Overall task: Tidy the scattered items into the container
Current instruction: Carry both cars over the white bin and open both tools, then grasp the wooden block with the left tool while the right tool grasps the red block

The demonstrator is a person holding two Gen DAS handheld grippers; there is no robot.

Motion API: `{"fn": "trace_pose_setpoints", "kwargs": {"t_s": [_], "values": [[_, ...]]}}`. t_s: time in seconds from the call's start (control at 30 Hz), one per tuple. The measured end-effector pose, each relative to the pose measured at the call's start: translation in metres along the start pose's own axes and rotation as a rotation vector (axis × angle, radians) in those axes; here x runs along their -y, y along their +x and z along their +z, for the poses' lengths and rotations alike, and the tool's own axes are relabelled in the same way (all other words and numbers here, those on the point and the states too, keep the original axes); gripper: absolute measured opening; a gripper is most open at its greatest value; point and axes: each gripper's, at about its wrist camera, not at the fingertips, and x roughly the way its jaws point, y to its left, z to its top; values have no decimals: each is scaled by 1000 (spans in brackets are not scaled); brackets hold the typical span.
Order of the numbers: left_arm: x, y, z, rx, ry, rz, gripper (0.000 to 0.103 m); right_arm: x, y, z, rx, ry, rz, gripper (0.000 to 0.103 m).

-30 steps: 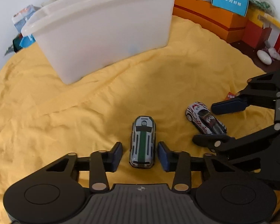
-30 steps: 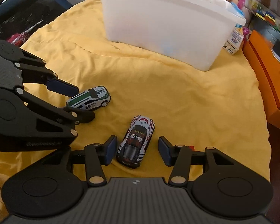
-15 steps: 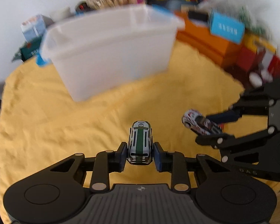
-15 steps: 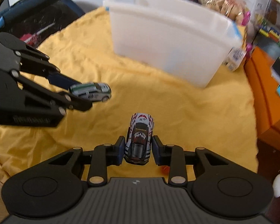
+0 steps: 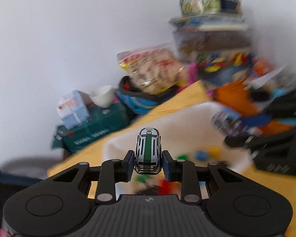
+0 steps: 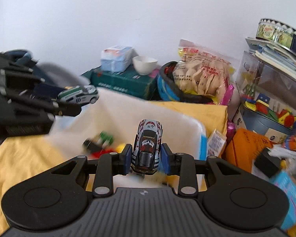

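Two toy cars are aloft above the white bin. Your left hand-held gripper clamps the green-striped car by its sides, over the bin's near-left part. Your right hand-held gripper pinches the red-flamed car, over the bin's right half. Blurred coloured pieces lie inside the bin.

Home playroom corner, yellow cloth, toy bin, snack bag, stacked boxes w/ blocks
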Motion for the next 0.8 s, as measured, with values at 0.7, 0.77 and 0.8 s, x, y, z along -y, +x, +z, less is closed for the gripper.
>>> {"fn": "trace_pose_setpoints", "kwargs": {"t_s": [0.7,0.77,0.8], "values": [[51,-83,-94,-91,-75,-139,68,5,-54,-74,-55,26,60,47],[63,-85,-116,-156,-103,-205,68,4,-61,-93,-103,17,76,42],[66,-87,-124,-179,-115,-234,68,5,-65,-103,-125,14,79,42]]}}
